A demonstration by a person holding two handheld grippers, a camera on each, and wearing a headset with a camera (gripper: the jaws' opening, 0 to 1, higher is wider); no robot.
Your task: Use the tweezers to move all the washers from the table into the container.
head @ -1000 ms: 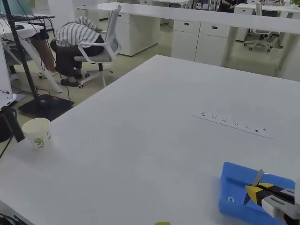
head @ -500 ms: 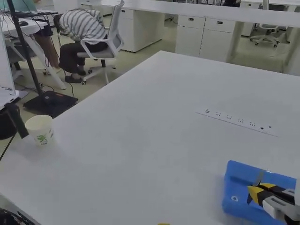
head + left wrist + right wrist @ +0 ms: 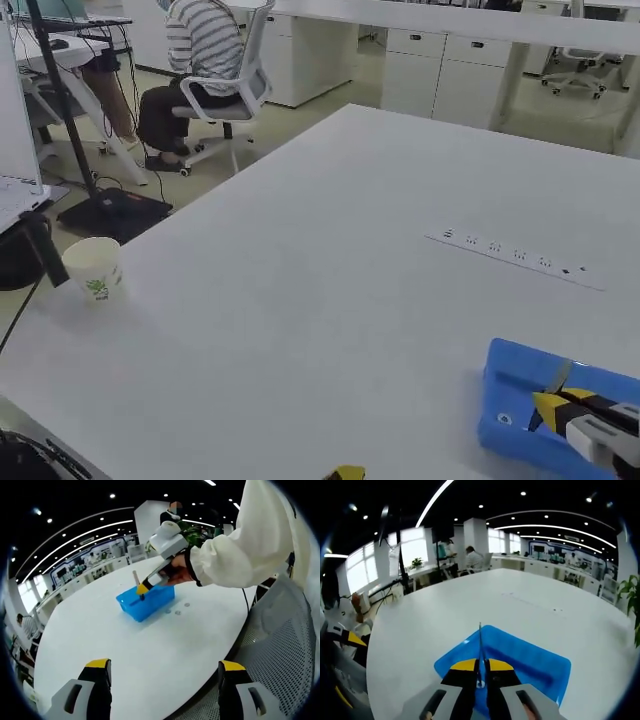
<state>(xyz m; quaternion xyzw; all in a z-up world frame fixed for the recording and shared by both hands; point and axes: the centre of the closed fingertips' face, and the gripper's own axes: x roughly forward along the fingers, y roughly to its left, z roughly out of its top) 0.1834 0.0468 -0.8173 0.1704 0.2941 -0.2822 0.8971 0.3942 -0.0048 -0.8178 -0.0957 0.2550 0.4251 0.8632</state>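
A: What's changed?

B: Only the head camera has swung. The right gripper (image 3: 548, 408) still hangs over the blue container (image 3: 510, 358), clamped on the tweezers (image 3: 556, 383).

A: And nearer?

B: The left gripper (image 3: 162, 667) idles, jaws wide apart. Past it, washers (image 3: 176, 612) lie on the tabletop (image 3: 125, 650) just beside the container. Whether the tweezers hold one now, I cannot tell.

A: Risk?

B: Thin, flat washers: a skewed pinch could flick one off the edge.

Office w/ white desks (image 3: 440, 22), swivel chair (image 3: 252, 70) (ceiling spotlights (image 3: 522, 493)).
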